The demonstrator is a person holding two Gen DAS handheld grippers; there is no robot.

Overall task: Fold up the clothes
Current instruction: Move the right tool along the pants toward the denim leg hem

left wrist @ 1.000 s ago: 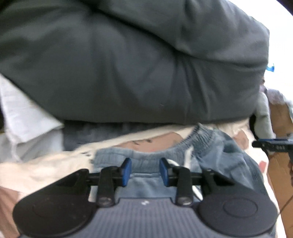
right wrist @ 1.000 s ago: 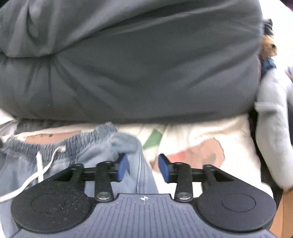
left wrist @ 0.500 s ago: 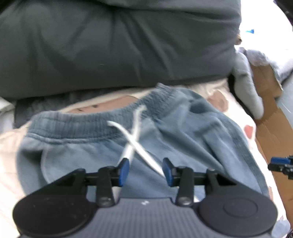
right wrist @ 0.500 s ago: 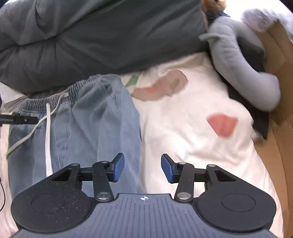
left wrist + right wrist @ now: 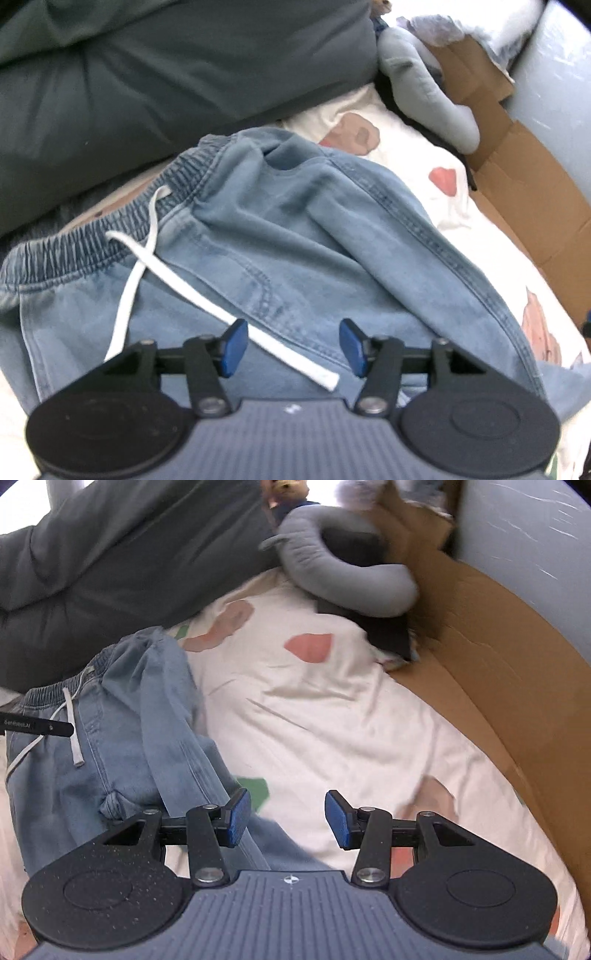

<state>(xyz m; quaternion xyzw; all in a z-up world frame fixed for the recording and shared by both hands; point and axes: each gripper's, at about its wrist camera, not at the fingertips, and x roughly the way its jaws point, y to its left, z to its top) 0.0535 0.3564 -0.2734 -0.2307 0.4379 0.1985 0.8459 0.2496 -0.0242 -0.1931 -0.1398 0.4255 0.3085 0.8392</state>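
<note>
Light blue denim trousers (image 5: 295,240) with an elastic waistband and a white drawstring (image 5: 236,317) lie spread on a white patterned bed sheet (image 5: 447,206). My left gripper (image 5: 293,345) hovers over the upper front of the trousers; its jaws are opening and the pads press on nothing, though the drawstring passes below the gap. In the right wrist view the same trousers (image 5: 129,738) lie at the left, one leg running under my right gripper (image 5: 288,818), which is open over the sheet (image 5: 332,716) beside that leg. The left gripper's finger (image 5: 40,726) shows at the left edge.
A dark grey duvet (image 5: 166,74) is bunched along the far side. A grey plush toy (image 5: 347,579) lies at the far right on a dark item. Brown cardboard (image 5: 491,672) lines the bed's right side against a pale wall (image 5: 524,528).
Both grippers have pulled back from the duvet toward the near side, so more of the trousers and sheet shows. The left jaws have spread wider. The right gripper has swung to the right.
</note>
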